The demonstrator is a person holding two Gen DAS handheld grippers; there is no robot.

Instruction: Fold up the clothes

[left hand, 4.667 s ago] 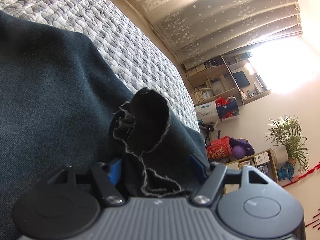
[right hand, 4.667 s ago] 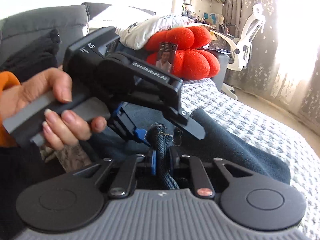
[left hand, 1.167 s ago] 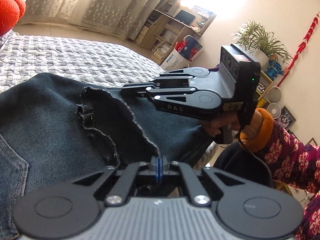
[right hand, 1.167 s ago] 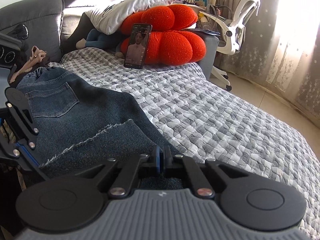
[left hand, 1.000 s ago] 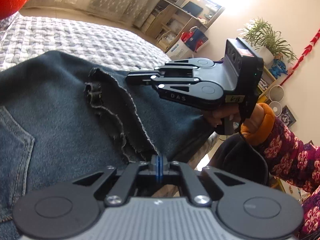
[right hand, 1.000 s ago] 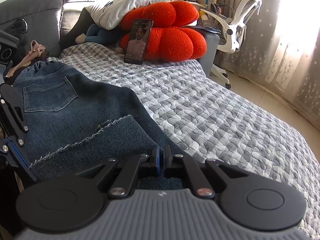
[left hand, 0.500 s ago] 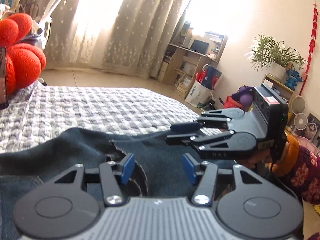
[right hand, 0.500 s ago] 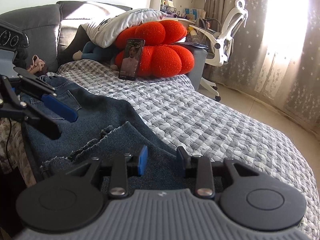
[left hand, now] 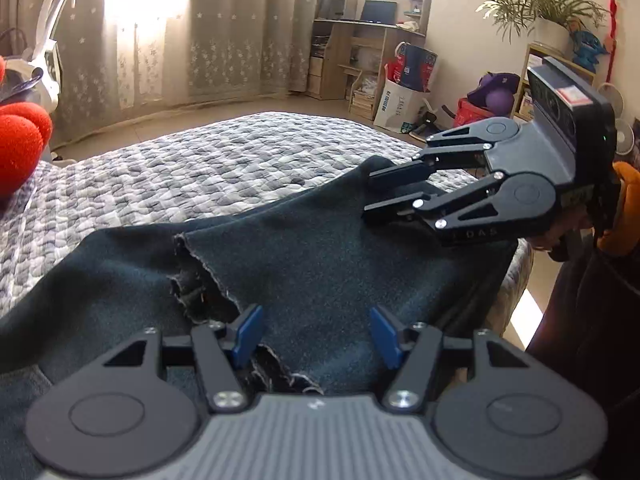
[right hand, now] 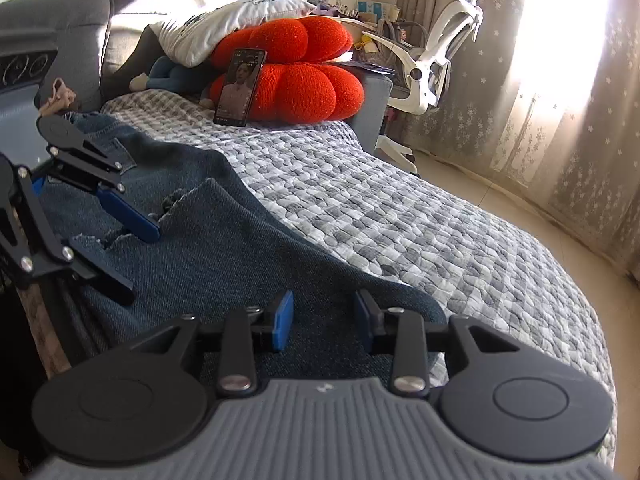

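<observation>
The left gripper and right gripper are both opening, pads clear of the cloth, nothing held. The jeans lie just under and ahead of both, doubled over on the bed, frayed hem uppermost. The fold looks just released; next comes a fresh grasp for another fold.

dark blue jeans, grey-and-white patterned quilt, red cushion
</observation>
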